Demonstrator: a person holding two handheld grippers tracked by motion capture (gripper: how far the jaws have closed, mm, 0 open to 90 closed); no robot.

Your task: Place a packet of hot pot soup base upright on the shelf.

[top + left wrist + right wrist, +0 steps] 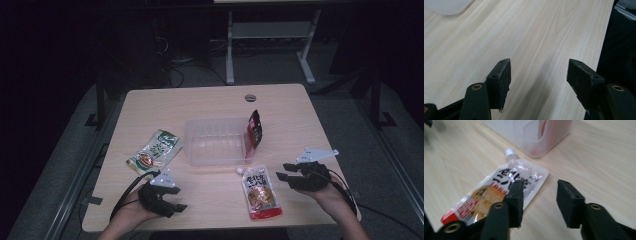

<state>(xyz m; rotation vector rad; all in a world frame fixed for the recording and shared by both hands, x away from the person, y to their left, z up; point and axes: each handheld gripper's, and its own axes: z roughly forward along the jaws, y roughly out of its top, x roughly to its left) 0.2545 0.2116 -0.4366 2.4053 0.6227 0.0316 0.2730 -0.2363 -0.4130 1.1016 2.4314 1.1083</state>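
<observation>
A spouted pouch [261,192] with a white cap and red-orange print lies flat near the table's front edge. My right gripper [284,171] hovers just right of it, open, nothing between its jaws. In the right gripper view the pouch [489,192] lies partly under the left jaw of my right gripper [540,187]. A clear plastic container [215,142] stands mid-table with a red and black pouch [254,129] upright at its right end. A green pouch [155,148] lies left of it. My left gripper [179,198] is open over bare wood [539,70] at the front left.
The wooden table [210,102] has a round grommet [250,97] near its far edge. The container's corner [446,5] appears at the top left of the left gripper view, and its wall [534,135] stands beyond the spouted pouch. Cables trail off the front edge. The table's front edge is close to both hands.
</observation>
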